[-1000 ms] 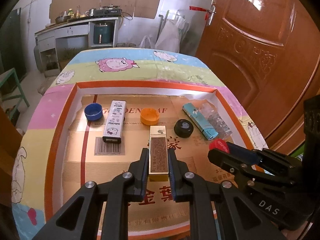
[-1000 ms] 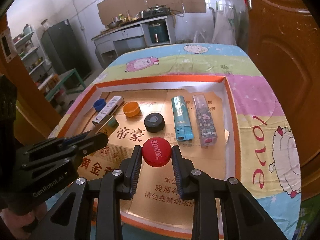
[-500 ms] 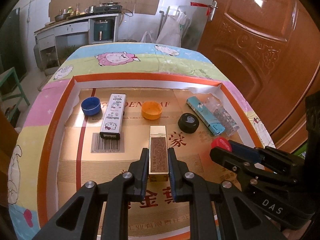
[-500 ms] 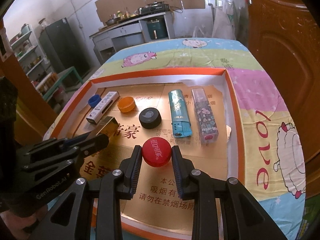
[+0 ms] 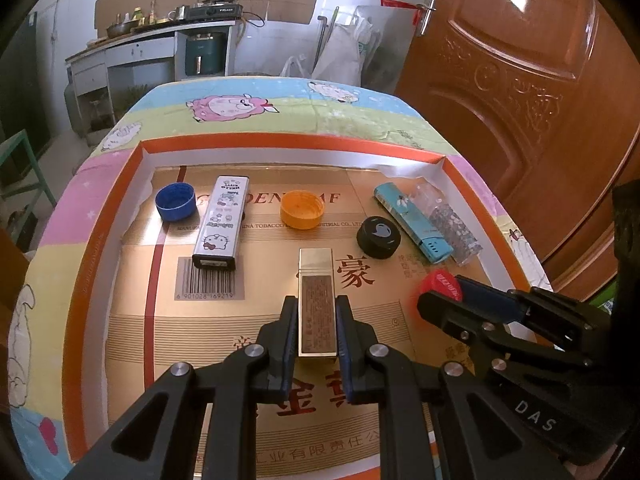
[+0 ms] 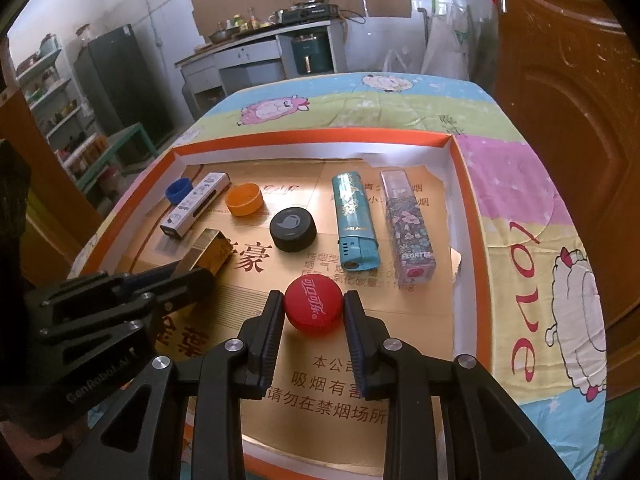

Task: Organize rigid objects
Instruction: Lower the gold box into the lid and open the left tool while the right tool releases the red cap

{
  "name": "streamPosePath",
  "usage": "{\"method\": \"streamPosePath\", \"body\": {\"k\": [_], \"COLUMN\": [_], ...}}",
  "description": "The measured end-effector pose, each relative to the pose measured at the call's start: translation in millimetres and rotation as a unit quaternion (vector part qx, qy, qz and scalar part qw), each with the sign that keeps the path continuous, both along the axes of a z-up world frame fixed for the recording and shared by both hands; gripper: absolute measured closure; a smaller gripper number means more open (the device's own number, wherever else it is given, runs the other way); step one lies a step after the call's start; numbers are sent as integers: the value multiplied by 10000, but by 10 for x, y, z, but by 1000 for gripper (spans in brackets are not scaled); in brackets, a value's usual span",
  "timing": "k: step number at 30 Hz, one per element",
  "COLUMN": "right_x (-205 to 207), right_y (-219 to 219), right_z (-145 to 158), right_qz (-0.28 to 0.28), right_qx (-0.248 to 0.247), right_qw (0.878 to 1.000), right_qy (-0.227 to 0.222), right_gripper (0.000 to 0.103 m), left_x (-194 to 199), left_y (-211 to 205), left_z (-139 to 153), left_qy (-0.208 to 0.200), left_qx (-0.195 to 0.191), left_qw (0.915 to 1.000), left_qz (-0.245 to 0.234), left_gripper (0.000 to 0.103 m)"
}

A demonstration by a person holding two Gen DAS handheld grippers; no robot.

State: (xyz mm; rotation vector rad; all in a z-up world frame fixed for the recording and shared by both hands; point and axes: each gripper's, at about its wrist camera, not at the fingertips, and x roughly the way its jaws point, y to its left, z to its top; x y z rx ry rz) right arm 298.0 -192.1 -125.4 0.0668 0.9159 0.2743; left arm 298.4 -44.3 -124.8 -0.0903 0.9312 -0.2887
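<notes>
My left gripper (image 5: 316,312) is shut on a gold lighter (image 5: 316,288), held over the cardboard tray (image 5: 132,208). My right gripper (image 6: 313,306) is shut on a red bottle cap (image 6: 313,310); the cap also shows in the left wrist view (image 5: 442,282). On the tray floor lie a blue cap (image 5: 175,201), a white cartoon lighter (image 5: 222,222), an orange cap (image 5: 302,209), a black cap (image 5: 378,237), a teal lighter (image 5: 412,222) and a floral lighter (image 5: 448,222). The gold lighter also shows in the right wrist view (image 6: 206,254).
The tray has orange raised walls and sits on a table with a cartoon sheep cloth (image 5: 232,106). A brown door (image 5: 520,80) stands close on the right. A kitchen counter (image 5: 160,44) is at the far wall.
Both grippers have pulled back and risen slightly with their objects; the tray items appear a little farther away. Both grips are unchanged.
</notes>
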Motion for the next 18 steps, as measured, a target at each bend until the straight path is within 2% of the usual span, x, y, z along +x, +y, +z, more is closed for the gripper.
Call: {"method": "streamPosePath", "body": {"k": [5,6,8,10,18], "right_x": [-9,-5,-11,-17,-94], "right_y": [10,5,7,6,-72], "right_z": [-1,-4,-7,-2,53], "right_qz": [-5,-6,-10,-22,-120], "right_qx": [-6,-3,-13,-23,20], "right_qw": [10000,10000,10000,10000,9999], "right_qy": [-5,3,3,1,-6], "right_gripper": [71,70,61,58,58], "left_x": [-4,-8,-19,-34,-137], "left_y": [-31,-36,-34,-24,26], "left_z": [-3,-1,14,29,170], "left_qy": [-37,-45,-78,-94,-240], "left_qx": [71,94,133,118,-24], "left_qw": [10000,9999,9999,9999,9997], "left_qz": [-41,-35,-10,10,55], "left_gripper": [84,81,74,68,68]}}
